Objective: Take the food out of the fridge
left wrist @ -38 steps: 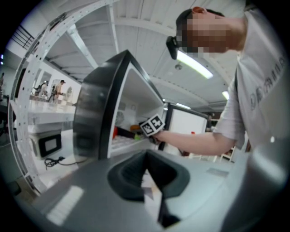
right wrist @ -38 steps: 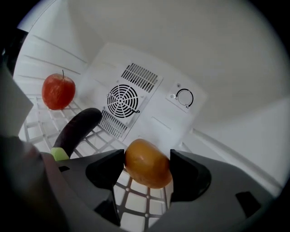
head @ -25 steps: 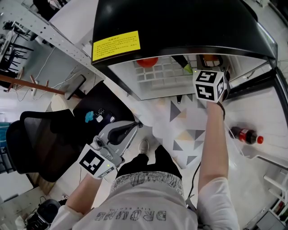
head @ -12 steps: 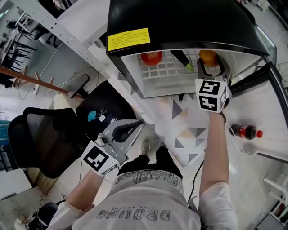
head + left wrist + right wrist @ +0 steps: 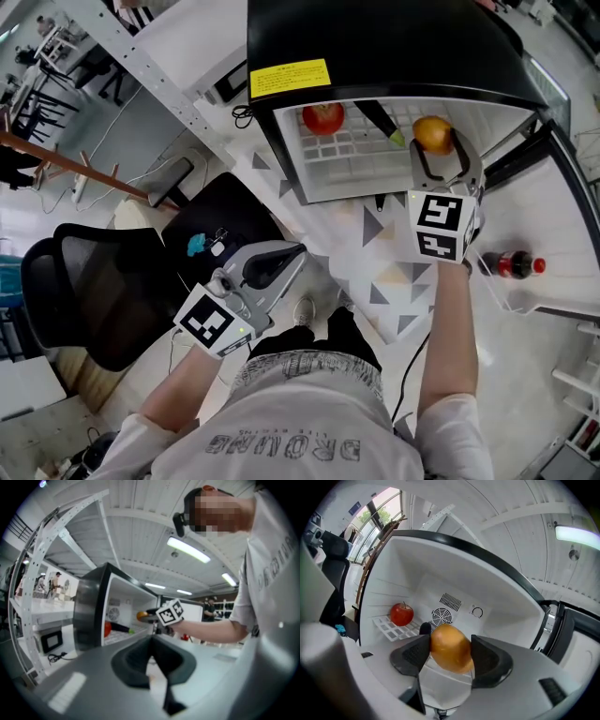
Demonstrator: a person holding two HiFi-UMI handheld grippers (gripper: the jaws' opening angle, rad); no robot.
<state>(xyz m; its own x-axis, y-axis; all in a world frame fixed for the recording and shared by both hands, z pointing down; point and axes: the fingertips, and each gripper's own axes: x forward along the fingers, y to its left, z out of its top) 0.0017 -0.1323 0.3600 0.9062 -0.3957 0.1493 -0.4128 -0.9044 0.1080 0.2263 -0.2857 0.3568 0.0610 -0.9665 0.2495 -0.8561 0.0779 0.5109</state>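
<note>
The fingers (image 5: 411,656) of the right gripper (image 5: 439,156) are closed to the width of the orange (image 5: 450,648) and have it between them, one pad against each side, while the left gripper (image 5: 292,253) hangs low by the person's hip, well apart from everything, pressed shut with nothing in it. The fridge (image 5: 394,47) stands open in front, its white rack shelf (image 5: 347,159) facing the person. The orange is at the right front of that shelf, just inside the opening, right at the fingertips rather than deep between them, and it is near enough round that no axis matters for the grip. From here I would say the grasp is made and the coming move is a straight draw back toward the person, and the shallow hold is the thing to watch. An apple (image 5: 323,117) sits at the left of the shelf, and a dark stick with a green tip (image 5: 380,120) lies between the two fruits.
</note>
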